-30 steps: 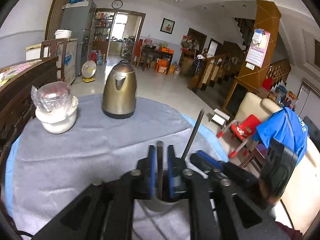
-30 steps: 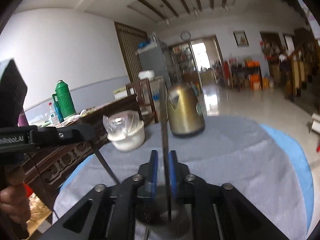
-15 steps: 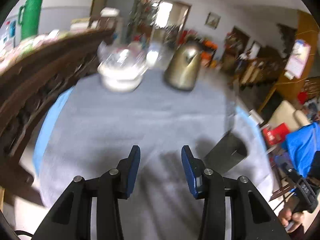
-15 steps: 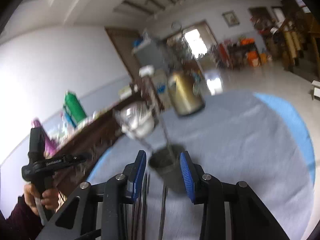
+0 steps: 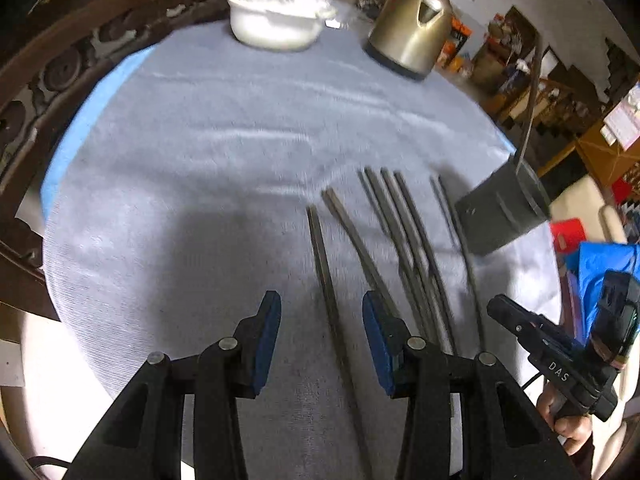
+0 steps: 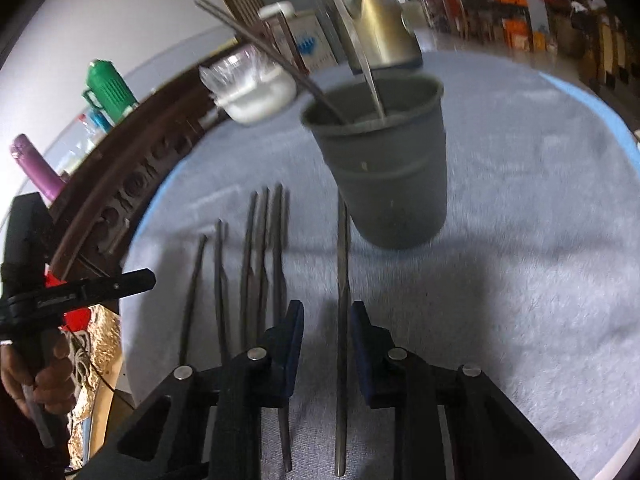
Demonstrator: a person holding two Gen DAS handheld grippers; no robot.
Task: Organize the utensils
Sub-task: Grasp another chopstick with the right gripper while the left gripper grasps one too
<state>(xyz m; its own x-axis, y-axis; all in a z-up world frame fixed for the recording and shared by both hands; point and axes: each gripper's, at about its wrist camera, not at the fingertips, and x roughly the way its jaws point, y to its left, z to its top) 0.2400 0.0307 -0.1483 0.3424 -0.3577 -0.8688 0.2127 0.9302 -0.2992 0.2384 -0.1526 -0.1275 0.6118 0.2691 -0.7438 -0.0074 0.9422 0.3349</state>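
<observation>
Several dark metal chopsticks [image 5: 404, 236] lie side by side on the grey tablecloth [image 5: 200, 152]. My left gripper [image 5: 320, 312] hangs open over the leftmost chopstick [image 5: 320, 248], its blue pads clear of it. In the right wrist view my right gripper [image 6: 326, 312] straddles the rightmost chopstick [image 6: 342, 264]. Its jaws are closing, and a gap still shows on both sides of the stick. Just beyond stands the grey cup [image 6: 392, 168] with two chopsticks [image 6: 360, 52] leaning in it. The cup [image 5: 500, 212] also appears at the right of the left wrist view.
A brass-coloured kettle [image 5: 408, 36] and a plastic-covered white bowl [image 5: 276, 20] stand at the far side of the round table. Carved dark wood furniture [image 5: 60, 60] runs along the left edge. A green thermos [image 6: 110, 88] and a purple bottle [image 6: 36, 164] stand on it.
Both grippers let go of the chopsticks they held upright at the cup, opened, and swung down over the row on the cloth. The right jaws have since narrowed.
</observation>
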